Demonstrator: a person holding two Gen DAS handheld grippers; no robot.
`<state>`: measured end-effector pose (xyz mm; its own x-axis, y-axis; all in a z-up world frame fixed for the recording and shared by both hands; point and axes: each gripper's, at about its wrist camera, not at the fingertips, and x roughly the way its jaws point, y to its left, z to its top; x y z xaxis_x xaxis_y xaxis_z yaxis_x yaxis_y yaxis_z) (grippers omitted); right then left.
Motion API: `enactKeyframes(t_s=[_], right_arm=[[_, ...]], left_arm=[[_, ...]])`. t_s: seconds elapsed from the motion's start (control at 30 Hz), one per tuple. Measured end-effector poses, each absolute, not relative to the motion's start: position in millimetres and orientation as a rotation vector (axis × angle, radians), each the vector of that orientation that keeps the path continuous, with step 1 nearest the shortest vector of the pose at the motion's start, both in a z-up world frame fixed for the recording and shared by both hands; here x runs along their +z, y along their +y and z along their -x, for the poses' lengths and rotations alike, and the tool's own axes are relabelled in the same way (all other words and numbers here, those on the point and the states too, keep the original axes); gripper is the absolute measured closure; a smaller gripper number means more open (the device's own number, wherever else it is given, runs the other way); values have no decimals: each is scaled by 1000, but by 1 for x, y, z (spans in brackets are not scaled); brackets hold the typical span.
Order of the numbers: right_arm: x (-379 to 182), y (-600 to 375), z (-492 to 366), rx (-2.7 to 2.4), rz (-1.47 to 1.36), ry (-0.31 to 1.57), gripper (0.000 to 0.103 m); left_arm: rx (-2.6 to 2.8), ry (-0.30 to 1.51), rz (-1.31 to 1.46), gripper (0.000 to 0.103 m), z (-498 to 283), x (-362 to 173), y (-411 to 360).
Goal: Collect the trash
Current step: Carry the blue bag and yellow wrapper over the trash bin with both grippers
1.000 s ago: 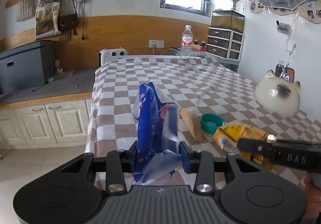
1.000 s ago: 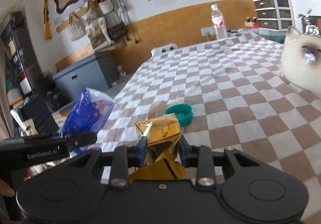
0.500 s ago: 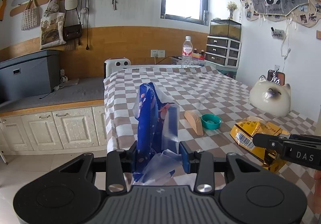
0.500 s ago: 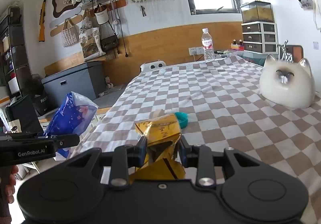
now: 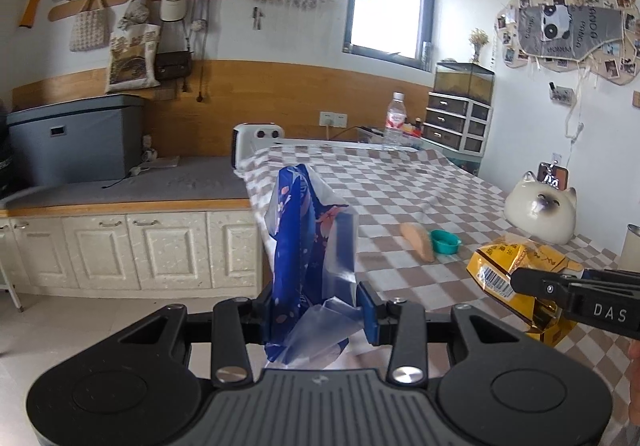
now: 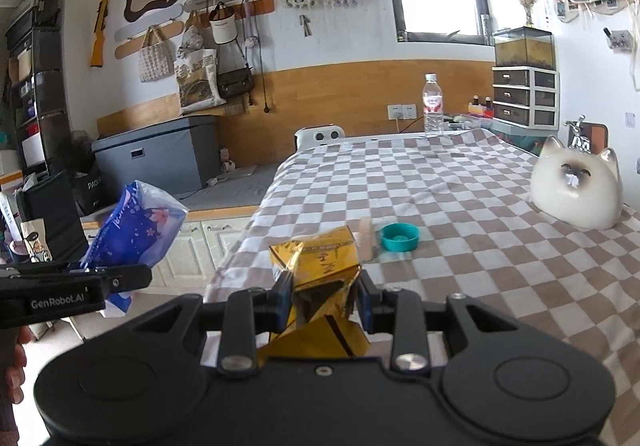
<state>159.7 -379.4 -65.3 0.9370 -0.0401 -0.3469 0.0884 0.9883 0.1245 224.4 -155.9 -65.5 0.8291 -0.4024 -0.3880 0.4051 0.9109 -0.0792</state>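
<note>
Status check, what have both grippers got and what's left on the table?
Left gripper shut on blue bag. Right gripper shut on yellow wrapper. Teal cap on table.

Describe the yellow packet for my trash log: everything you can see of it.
The yellow packet is a crumpled, glossy foil-like snack wrapper with dark print and a barcode panel. It looks empty and creased, held upright off the checkered table, pinched between the right gripper's fingers.
</note>
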Motion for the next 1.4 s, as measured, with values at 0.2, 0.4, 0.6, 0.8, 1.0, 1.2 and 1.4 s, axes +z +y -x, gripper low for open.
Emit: enactKeyframes(t_s=[0.2,0.4,0.6,0.8,1.0,1.2,1.4], right_arm=[[-65,-339,-160,-44,-122,362,69],[-68,-295,-168,-5,-103,380,69],[-72,-257,-178,29,-101,401,69],[-81,-218,-188,64,-106,429,69],[-101,-179,-202,87,-104,474,69],[-138,-146,-219,105,-86,548,69],[-190,-119,-243,117,-90,631,69]], left_arm=[[-392,415,13,61,-216,-68,-110],[-335,423,42,61,-214,-71,-61],[-291,426,52,61,-215,-74,-22],[-261,446,84,61,-220,-84,13],[-236,490,107,61,-234,-110,36],[-205,564,123,61,-245,-152,55],[-167,671,145,61,-257,-208,78]])
